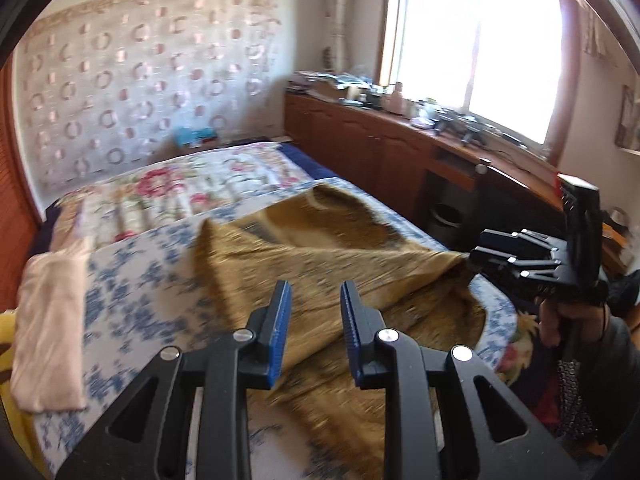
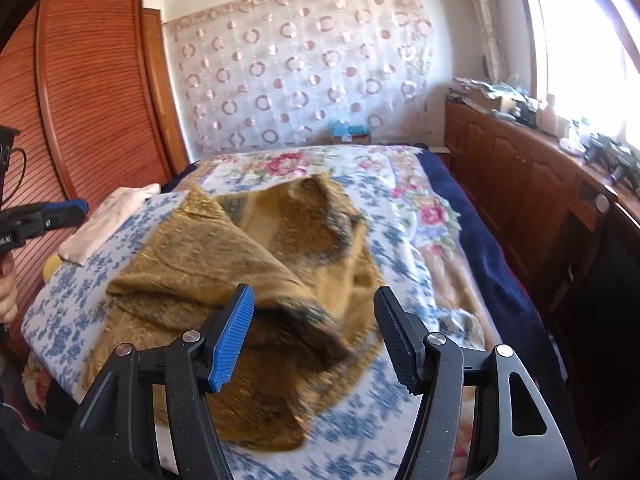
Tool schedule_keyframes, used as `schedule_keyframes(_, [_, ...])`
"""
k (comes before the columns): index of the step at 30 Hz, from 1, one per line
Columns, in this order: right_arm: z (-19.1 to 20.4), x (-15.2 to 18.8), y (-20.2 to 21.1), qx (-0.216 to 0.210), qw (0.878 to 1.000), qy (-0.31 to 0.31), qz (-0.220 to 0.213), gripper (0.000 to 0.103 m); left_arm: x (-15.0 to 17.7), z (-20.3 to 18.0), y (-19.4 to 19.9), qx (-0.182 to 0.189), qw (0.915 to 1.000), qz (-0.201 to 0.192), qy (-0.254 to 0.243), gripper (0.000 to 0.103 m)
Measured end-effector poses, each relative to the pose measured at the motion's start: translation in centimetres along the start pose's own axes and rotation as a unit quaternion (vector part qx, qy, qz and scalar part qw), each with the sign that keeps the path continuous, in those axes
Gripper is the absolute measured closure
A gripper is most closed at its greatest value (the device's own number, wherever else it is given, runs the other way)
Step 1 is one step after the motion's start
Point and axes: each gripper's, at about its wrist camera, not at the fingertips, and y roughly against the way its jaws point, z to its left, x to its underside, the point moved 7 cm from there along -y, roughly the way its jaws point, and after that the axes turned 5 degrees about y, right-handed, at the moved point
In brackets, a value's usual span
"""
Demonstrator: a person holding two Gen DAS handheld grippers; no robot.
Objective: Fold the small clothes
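1. The crumpled mustard-gold woven garment [image 2: 248,248] lies on the blue-floral bed sheet [image 1: 132,304].
2. The left claw [image 1: 315,328], narrowly parted and empty, hovers over its near edge.
3. The right claw [image 2: 316,336], wide open and empty, is nearer the raised corner.

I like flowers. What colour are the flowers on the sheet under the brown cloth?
Blue, on a white sheet; clearest in the right wrist view.

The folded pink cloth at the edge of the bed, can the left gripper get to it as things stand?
Probably yes. The left gripper is open and empty, and the pink cloth lies uncovered on the bedspread, clear of the mustard garment.
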Motion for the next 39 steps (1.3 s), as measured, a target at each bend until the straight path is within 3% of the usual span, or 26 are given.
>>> schedule_keyframes(11, [8.1,-2.5,-4.5,-0.063,0.996,0.059,0.008,0.039,3.3,6.0,2.8,-0.048,0.9979,-0.009,0.043,0.080])
schedule_keyframes(23, [15.9,-3.5,-7.9,-0.112,0.985,0.129,0.033,0.039,4.1,8.4,4.6,-0.069,0.9953,-0.025,0.063,0.080])
schedule_keyframes(33, [22.3,-1.4,-10.7,-0.167,0.963,0.195,0.085,0.039,5.9,10.2,4.2,-0.075,0.9938,-0.013,0.081,0.080])
schedule_keyframes(39, [23.7,1.1,-13.2,-0.162,0.948,0.236,0.139,0.039,6.0,10.1,4.0,-0.071,0.9940,-0.011,0.083,0.080])
